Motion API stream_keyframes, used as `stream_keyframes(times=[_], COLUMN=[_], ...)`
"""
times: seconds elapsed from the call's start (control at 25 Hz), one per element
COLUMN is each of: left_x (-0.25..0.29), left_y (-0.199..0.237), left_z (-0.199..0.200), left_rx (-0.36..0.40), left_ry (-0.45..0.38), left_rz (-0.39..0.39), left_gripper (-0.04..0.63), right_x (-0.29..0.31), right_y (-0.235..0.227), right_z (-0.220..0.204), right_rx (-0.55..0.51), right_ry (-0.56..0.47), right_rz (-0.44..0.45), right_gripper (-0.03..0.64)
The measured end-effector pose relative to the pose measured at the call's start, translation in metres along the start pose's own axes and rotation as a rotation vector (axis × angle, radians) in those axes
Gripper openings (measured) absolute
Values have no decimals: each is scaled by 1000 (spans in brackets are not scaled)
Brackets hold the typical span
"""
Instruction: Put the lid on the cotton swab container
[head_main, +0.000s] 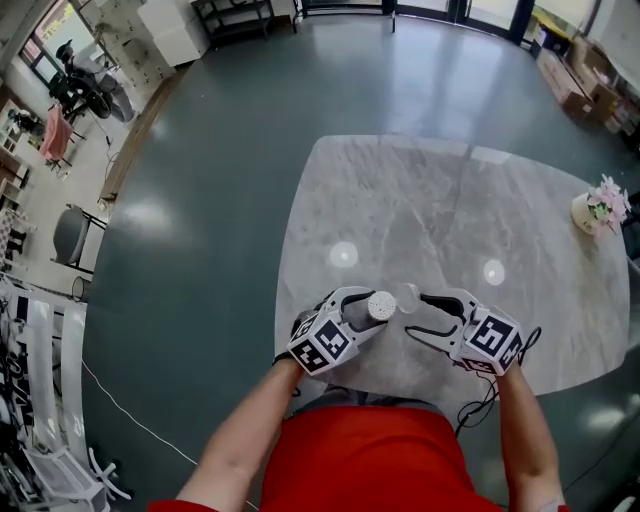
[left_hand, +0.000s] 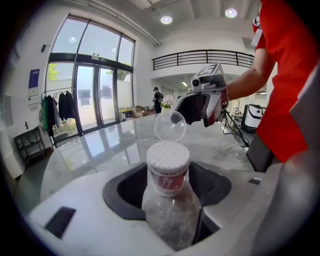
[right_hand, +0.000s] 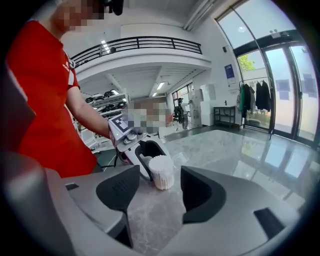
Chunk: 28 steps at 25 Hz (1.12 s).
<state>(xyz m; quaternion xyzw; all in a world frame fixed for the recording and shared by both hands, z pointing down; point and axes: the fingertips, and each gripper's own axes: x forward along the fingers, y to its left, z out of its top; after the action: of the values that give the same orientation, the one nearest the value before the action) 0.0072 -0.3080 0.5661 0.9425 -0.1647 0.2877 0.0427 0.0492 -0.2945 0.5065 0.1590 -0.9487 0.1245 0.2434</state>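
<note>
1. Table (head_main: 420, 200): grey-veined marble top on a dark floor. I work at its near edge, with both grippers low over it and facing each other.
2. Left gripper (head_main: 358, 310): the black pads (left_hand: 125, 192) stand wide apart. The cotton swab container (left_hand: 168, 167) is upright between them, with a dark gap on each side at label height, so it is not clamped.
3. Right gripper (head_main: 418, 315): the pads (right_hand: 117, 192) are spread with only bare marble between them. It grips nothing.
4. Container: clear body, red label, open top packed with white swab heads. It stands on the marble.
5. Lid (left_hand: 170, 126): a clear round disc, off the container, just beside it and at the right gripper's tips. I cannot tell whether it touches them.
</note>
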Motion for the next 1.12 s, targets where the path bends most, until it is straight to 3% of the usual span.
stream_keyframes(times=[0.36, 0.76, 0.92, 1.12], left_x=[3, 5, 4, 3], left_y=[1, -1, 1, 1], left_z=[-1, -2, -1, -2], left_rx=[19, 6, 12, 10], left_ry=[-12, -17, -16, -21], left_rz=[-8, -13, -17, -22], left_gripper=[288, 288, 288, 289], right_x=[26, 68, 73, 77], right_y=[30, 44, 40, 40], right_z=[25, 17, 15, 15], right_rx=[-97, -185, -179, -247], right_ry=[36, 274, 324, 360], right_rz=[90, 175, 161, 143], right_gripper=[252, 252, 238, 235])
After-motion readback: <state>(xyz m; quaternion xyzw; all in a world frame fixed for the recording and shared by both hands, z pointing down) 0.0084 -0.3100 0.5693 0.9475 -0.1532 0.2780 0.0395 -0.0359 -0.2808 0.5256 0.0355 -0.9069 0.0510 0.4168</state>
